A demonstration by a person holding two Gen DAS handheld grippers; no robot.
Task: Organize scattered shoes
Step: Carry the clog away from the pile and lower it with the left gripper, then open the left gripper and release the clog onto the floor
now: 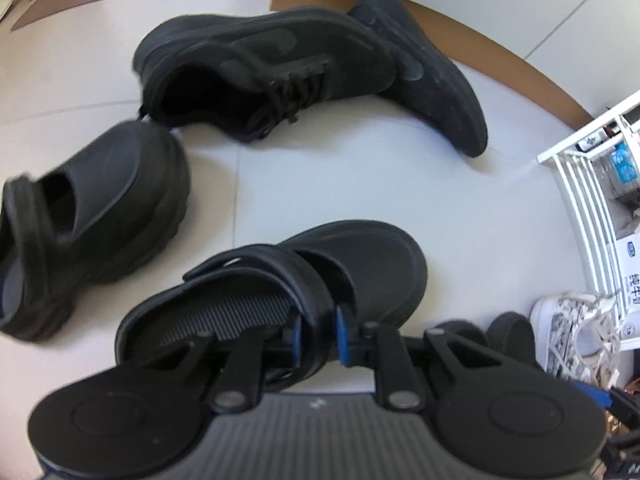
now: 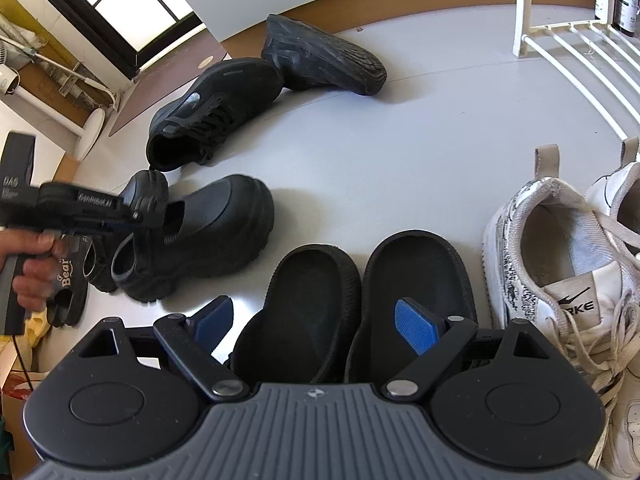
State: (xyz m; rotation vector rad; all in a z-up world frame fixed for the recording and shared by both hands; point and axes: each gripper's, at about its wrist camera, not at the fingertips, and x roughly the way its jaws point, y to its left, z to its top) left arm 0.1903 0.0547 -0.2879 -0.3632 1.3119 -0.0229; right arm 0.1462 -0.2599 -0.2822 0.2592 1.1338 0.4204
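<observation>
My left gripper (image 1: 319, 336) is shut on the side wall and strap of a black clog (image 1: 360, 264), its blue pads pinching the rim. The right wrist view shows that gripper (image 2: 136, 216) coming in from the left onto the clog (image 2: 216, 232). A second black clog (image 1: 100, 208) lies just left of the held one. Beyond them lie two black sneakers, one upright (image 1: 260, 64) and one tipped on its side (image 1: 436, 76). My right gripper (image 2: 316, 324) hangs open above a pair of black slippers (image 2: 304, 304), touching nothing.
A pair of white patterned sneakers (image 2: 560, 264) stands right of the slippers. A white wire rack (image 2: 576, 52) fills the far right. Sandals (image 2: 68, 280) lie at the left by a person's hand (image 2: 32, 264). Pale floor (image 2: 400, 140) stretches between the shoes.
</observation>
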